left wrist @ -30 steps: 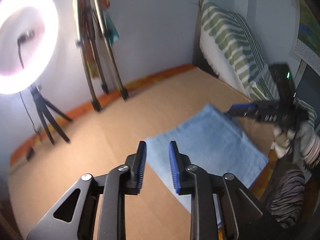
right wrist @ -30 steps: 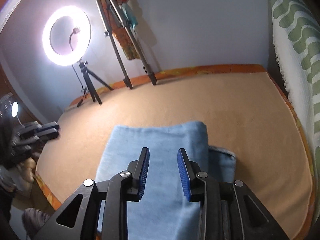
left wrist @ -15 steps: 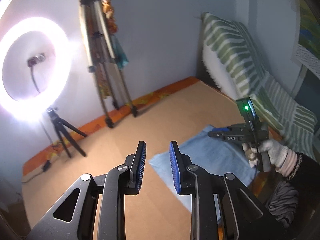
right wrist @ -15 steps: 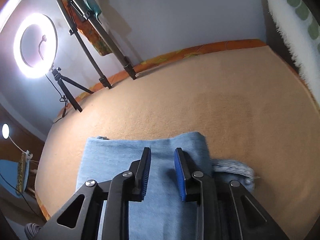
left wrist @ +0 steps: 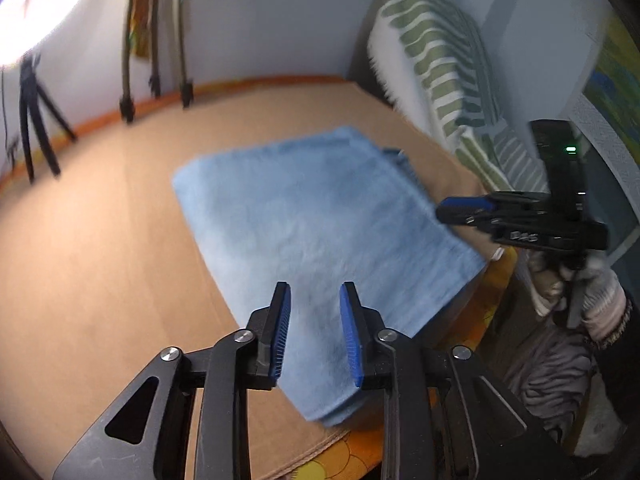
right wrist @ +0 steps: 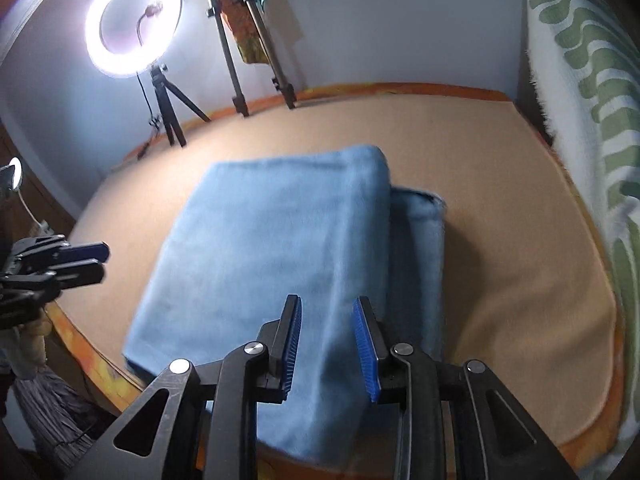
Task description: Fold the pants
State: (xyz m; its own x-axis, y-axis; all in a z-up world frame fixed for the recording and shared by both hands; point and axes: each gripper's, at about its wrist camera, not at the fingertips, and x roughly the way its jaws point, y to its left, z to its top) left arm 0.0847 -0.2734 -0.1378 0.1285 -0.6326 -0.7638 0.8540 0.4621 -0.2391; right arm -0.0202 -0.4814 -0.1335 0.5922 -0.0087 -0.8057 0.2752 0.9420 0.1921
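Pants nearer now, tan bed, ring light

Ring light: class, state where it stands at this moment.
In the right wrist view the ring light glows at upper left against the wall, on its small tripod left of the tall tripod, beyond the pants.

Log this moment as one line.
pants: folded, lying flat | left gripper: open, empty | right gripper: open, empty | both above pants
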